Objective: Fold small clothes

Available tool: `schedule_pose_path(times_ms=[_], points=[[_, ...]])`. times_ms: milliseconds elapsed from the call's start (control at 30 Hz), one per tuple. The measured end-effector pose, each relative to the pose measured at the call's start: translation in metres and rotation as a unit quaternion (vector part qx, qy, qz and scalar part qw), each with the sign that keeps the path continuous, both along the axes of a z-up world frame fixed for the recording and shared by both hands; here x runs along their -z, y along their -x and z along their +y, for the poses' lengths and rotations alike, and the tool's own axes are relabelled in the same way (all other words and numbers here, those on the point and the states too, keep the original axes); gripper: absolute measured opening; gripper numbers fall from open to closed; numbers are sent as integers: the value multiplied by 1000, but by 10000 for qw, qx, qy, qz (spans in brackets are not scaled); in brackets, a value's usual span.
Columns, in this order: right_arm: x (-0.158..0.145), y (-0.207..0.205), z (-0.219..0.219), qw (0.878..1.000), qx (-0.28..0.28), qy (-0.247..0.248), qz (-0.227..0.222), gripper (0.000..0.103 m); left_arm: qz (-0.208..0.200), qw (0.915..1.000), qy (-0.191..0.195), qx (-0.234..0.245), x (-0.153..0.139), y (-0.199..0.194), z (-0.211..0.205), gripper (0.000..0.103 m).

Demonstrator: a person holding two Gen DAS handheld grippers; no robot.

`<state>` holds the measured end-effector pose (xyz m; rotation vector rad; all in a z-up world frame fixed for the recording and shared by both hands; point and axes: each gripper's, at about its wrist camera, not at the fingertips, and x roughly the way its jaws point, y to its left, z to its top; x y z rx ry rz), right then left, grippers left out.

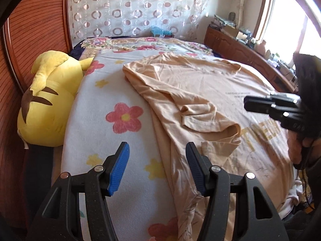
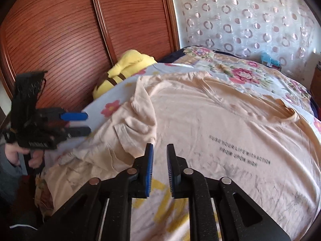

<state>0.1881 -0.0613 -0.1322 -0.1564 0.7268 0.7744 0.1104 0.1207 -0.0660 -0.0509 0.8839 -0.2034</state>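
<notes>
Bed [image 1: 112,84]: a floral sheet covered it; a yellow plush toy [image 1: 48,100] lay at its nine o'clock edge in the left wrist view.
T-shirt [image 2: 220,124]: a peach shirt with printed lettering lay spread flat on the bed, its collar toward two o'clock in the right wrist view and its long axis running from there down to seven o'clock.
Folded sleeve [image 1: 208,118]: one sleeve lay doubled over onto the shirt body, at about one o'clock from the left tool.
Left gripper [image 1: 157,168]: jaws stood moderately wide with nothing between them, hovering over the shirt's side edge where it met the sheet.
Right gripper [image 2: 159,169]: jaws stood narrow with a slim gap and no cloth pinched, above the shirt's lower body.
Nearer hand: judging from both views, the left tool sat closer to the folded side edge; the right was nearer the middle of the shirt.
</notes>
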Motion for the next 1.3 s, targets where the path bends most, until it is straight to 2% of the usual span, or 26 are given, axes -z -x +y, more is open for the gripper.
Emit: schedule_pose_path(times_ms=[133, 200, 233, 333, 533, 633, 900, 933, 1000, 1100, 1233, 1300], points=[[0, -2, 25, 9995, -314, 85, -43, 18, 162, 9996, -192, -150, 9, -3, 5, 59], [4, -6, 41, 9987, -485, 154, 42, 27, 179, 9994, -224, -191, 10, -3, 8, 59], [7, -9, 47, 9983, -555, 178, 76, 28, 176, 9995, -183, -185, 10, -2, 10, 59], [16, -19, 65, 9966, -694, 422, 153, 28, 141, 9997, -81, -163, 8, 1, 14, 59], [27, -24, 84, 9934, -804, 809, 93, 28, -30, 9997, -119, -223, -1, 8, 21, 67], [26, -23, 92, 9917, -856, 958, -23, 28, -93, 9994, -145, -296, -5, 10, 25, 75], [24, -7, 100, 9880, -1022, 1145, -194, 28, -103, 9990, -43, -441, -6, 11, 36, 77], [23, -8, 99, 9884, -1013, 1118, -154, 28, -109, 9989, -45, -444, -6, 11, 35, 77], [23, -12, 97, 9894, -931, 1104, -153, 12, -106, 9990, -38, -427, -6, 11, 33, 77], [17, -19, 83, 9942, -535, 895, -250, 3, -107, 9992, -33, -381, -5, 11, 29, 78], [1, -31, 51, 9980, 104, 500, -378, 3, -96, 9994, -2, -336, -4, 11, 25, 78], [-3, -35, 34, 9983, 330, 359, -306, 3, -106, 9995, 14, -298, -4, 11, 22, 78]])
